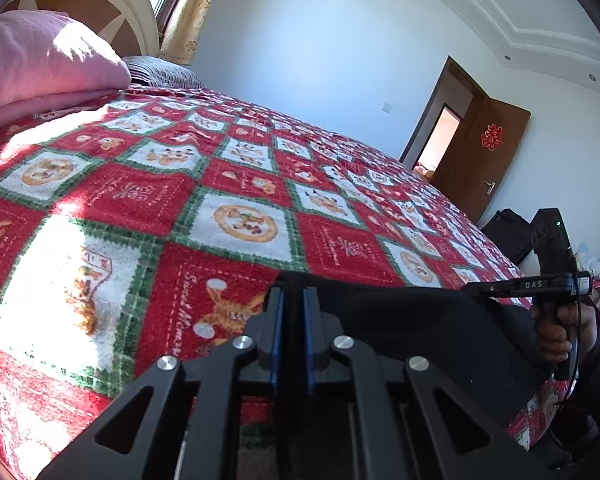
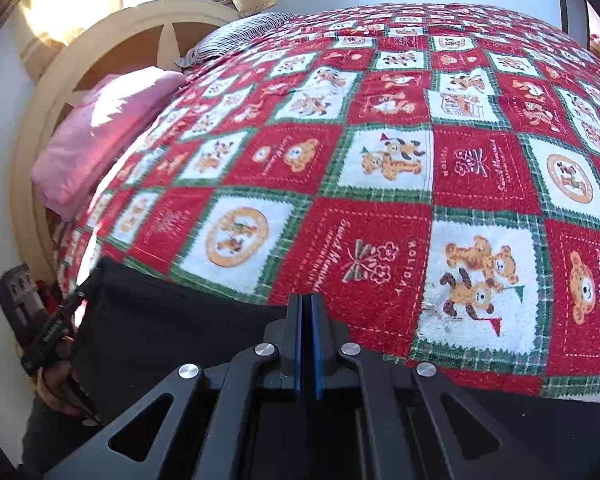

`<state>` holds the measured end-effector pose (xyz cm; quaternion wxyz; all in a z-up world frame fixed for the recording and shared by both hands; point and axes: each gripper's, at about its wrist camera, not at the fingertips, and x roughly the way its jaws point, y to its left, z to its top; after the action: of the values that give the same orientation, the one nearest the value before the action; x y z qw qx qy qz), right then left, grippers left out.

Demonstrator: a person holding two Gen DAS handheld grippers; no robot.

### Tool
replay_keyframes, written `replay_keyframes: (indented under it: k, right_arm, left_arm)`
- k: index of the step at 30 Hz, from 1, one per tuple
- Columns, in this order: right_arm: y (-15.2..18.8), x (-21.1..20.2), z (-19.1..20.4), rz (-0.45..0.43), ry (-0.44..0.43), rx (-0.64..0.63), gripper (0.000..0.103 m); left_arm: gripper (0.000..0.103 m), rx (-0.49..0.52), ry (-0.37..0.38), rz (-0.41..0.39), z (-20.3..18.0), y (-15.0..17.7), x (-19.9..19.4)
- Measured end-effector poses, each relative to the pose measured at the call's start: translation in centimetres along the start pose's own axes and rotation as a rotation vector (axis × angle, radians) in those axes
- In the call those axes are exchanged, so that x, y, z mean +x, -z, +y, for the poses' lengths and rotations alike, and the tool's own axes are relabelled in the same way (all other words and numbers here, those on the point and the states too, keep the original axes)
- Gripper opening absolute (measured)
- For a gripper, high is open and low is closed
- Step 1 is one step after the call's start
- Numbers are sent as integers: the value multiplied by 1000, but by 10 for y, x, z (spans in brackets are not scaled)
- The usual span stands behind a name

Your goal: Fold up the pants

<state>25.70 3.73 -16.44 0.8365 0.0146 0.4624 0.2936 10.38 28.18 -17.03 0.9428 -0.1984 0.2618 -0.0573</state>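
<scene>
With both the left gripper and right gripper pinching their jaws on the black fabric pants at the red patchwork-print bed's 6 o'clock edge, an uneven pull could slip thin cloth free.

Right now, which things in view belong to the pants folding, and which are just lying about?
Part of the job:
black pants, at the bed's near edge
left gripper, shut on the pants
right gripper, shut on the pants

Just lying about:
red patchwork blanket, under the pants
pink pillow
striped pillow
</scene>
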Motion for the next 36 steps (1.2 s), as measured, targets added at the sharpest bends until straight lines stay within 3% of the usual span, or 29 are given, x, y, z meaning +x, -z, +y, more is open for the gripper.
replay_keyframes:
  k: [1, 3, 4, 5, 7, 10, 12, 14, 16, 18, 21, 23, 27, 33, 36]
  right_arm:
    - [2, 0, -1, -3, -9, 2, 5]
    - [4, -6, -1, -15, 13, -1, 16]
    - [7, -13, 0, -28, 53, 0, 36]
    - [11, -21, 1, -48, 65, -1, 49]
    - [22, -40, 8, -89, 50, -24, 49]
    - [45, -59, 26, -101, 42, -94, 49]
    - [63, -57, 31, -70, 10, -120, 49]
    - [74, -41, 28, -3, 18, -119, 51]
    - [84, -37, 25, -54, 19, -145, 51]
    - [85, -41, 26, -47, 23, -170, 51]
    - [85, -71, 16, -74, 6, -149, 51]
    - [88, -105, -3, -127, 59, -138, 51]
    - [100, -175, -66, -218, 164, -21, 51]
    - [136, -295, -200, -338, 471, 254, 51]
    - [158, -349, -269, -376, 603, 438, 51]
  left_arm:
    - [17, -1, -2, 0, 0, 0, -2]
    - [17, -1, -7, -1, 1, -1, -9]
    - [19, 0, -13, -11, 1, -1, -14]
    - [22, 10, -32, -23, -1, -1, -22]
    - [39, 26, -66, -52, -3, 0, -35]
    - [57, 30, -73, -111, -9, 1, -57]
    - [58, 40, -65, -102, -15, 5, -59]
    - [58, 62, -75, -45, -21, 11, -48]
    - [58, 80, -101, 19, -23, 19, -31]
    - [58, 79, -127, 72, -25, 27, -19]
    - [60, 122, -132, 44, -43, 26, -27]
    - [68, 165, -143, 16, -57, 22, -34]
    - [79, 195, -85, -22, -85, 15, -40]
    - [90, 272, -63, -14, -119, 21, -24]
    - [90, 280, -74, -8, -123, 22, -16]
